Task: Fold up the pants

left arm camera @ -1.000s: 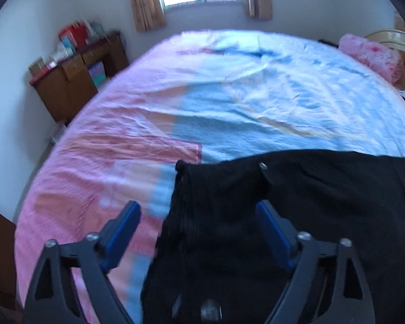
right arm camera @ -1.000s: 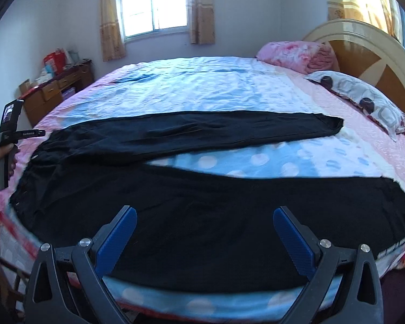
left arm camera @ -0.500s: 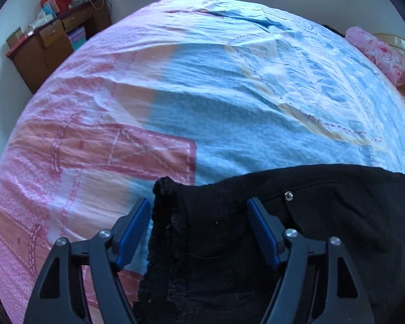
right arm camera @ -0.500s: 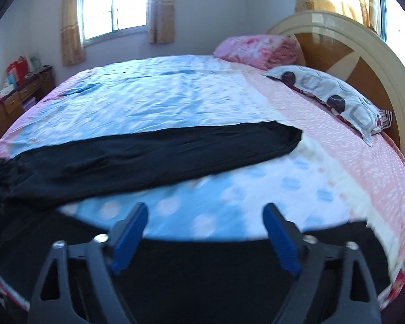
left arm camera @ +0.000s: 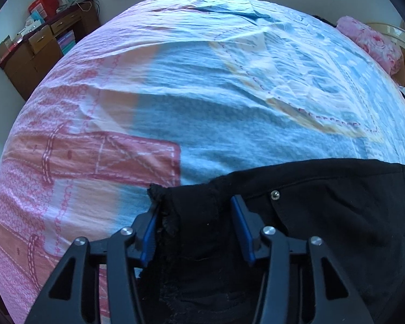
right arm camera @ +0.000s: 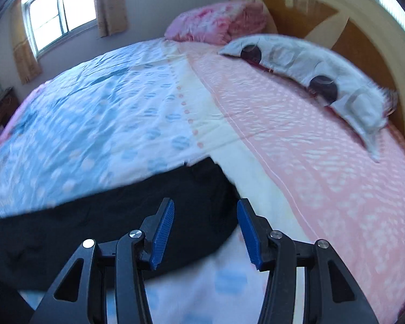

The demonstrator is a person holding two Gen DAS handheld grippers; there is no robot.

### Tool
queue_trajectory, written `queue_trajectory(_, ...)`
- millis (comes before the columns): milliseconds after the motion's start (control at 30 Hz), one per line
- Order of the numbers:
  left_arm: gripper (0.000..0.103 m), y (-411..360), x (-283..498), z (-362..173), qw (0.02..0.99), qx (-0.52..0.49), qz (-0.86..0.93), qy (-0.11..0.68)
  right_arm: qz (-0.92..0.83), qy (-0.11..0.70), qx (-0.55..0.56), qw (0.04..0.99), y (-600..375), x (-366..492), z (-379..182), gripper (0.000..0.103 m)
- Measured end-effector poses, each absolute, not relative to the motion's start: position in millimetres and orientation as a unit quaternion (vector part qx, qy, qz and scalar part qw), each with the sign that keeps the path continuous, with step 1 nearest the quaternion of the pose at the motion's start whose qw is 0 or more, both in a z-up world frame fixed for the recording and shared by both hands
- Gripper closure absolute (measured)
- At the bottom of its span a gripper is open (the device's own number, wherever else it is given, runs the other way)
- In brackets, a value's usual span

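Where pants (left arm camera: 297,216) lie: quilt (left arm camera: 202,94), pillows (right arm camera: 310,73).

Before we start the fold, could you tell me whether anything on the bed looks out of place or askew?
Nothing looks damaged or spilled. The black pants lie on the bedspread, with the waistband corner bunched and ragged between the open jaws of the left hand-held gripper. The right hand-held gripper, also open, hovers at a leg's cuff.

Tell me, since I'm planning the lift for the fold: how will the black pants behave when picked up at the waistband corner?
The pants will likely drape limply: they lie flat, following the bed sheet. The corner between the open left gripper looks bunched and ruffled, so it probably pinches easily. The leg end by the right gripper would likely trail unless lifted too.
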State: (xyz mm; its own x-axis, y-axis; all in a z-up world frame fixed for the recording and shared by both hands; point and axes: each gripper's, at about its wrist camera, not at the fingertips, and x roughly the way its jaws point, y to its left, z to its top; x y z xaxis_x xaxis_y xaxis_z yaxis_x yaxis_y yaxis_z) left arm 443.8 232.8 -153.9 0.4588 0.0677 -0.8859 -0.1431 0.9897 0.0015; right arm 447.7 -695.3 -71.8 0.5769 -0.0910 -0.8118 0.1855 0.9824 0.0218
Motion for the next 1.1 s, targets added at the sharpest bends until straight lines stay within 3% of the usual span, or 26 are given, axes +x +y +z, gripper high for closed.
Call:
queue_trajectory(367, 0.054, 228.7, 439.3, -154.4, 0.861, -0.015, 0.055, 0.505, -0.038, 0.540, 0.076, 0.837, -720.2, 548.7, -134.2, 0.053)
queue_trajectory(400, 0.060, 226.8, 439.7, -154.0, 0.863, -0.009, 0.051, 0.502, -0.034, 0.536, 0.072, 0.840, -718.1, 549.6, -133.8, 0.059)
queue_trajectory(433, 0.068, 224.4, 440.5, -153.2, 0.865, -0.004, 0.047, 0.500, -0.018, 0.536, 0.074, 0.841, -714.4, 549.7, -133.6, 0.076)
queue_trajectory(500, 0.077, 217.7, 441.9, -150.6, 0.867, 0.010, 0.037, 0.497, -0.024, 0.531, 0.060, 0.845, -708.8, 547.0, -130.4, 0.083)
queue_trajectory(567, 0.080, 214.6, 442.4, -148.5, 0.867, 0.017, 0.038, 0.496, -0.022, 0.524, 0.060, 0.850, -706.4, 540.6, -123.2, 0.094)
queue_trajectory(833, 0.080, 224.0, 418.5, -109.4, 0.897, -0.012, 0.024, 0.442, -0.012, 0.456, 0.048, 0.889, -700.2, 488.4, -57.2, 0.095)
queue_trajectory(1100, 0.080, 229.5, 346.6, -52.9, 0.933, -0.041, -0.006, 0.358, 0.018, 0.395, 0.051, 0.917, -703.3, 399.0, -4.5, 0.095)
